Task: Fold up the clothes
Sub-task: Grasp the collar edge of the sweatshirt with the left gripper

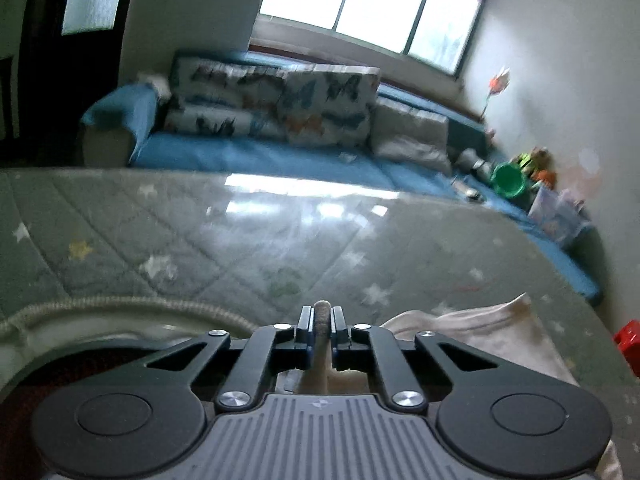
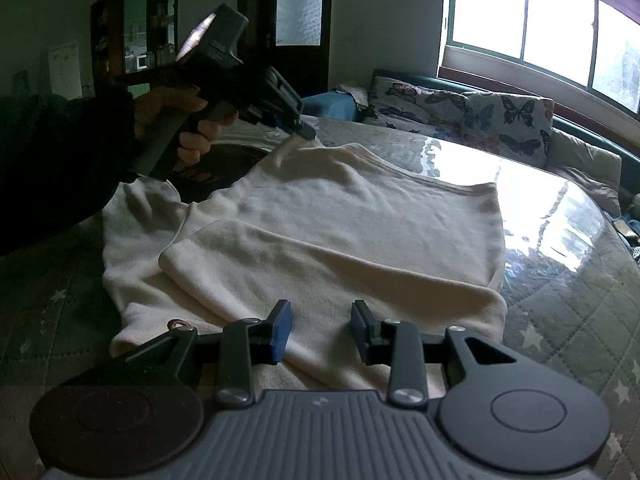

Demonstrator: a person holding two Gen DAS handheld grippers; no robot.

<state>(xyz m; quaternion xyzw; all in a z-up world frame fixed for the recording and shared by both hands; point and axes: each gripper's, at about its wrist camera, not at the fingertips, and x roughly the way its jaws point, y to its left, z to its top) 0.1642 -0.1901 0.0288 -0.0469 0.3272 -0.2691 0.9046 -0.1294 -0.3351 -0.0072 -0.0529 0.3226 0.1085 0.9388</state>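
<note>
Cream garment [image 2: 320,232] lying partly folded on quilted star-print table [image 2: 560,320], one layer already doubled over toward near edge, hem side facing window [image 2: 540,32]. Left tongs [image 1: 322,320] pinching shut on a ridge of cream cloth at garment's far corner, cloth bunching upward between the pads; same tongs [image 2: 306,132] showing from right wrist view at garment's far-left corner, held by person's hand [image 2: 192,128] in dark sleeve [image 2: 60,168]. Grip at a corner probably chosen for carrying that edge across the body of the garment as next fold. Right tongs [image 2: 320,328] standing partly open over garment's near folded edge, jaws apart, nothing between pads; contact with cloth underneath not determinable. Likely positioned there for pinning or taking the near edge while the far corner travels. Dark round object [image 2: 228,168] lying just beyond garment's far-left corner, partly under cloth; identity unclear. Butterfly cushions [image 2: 480,116] sitting well beyond garment, on blue sofa [image 1: 280,156].
</note>
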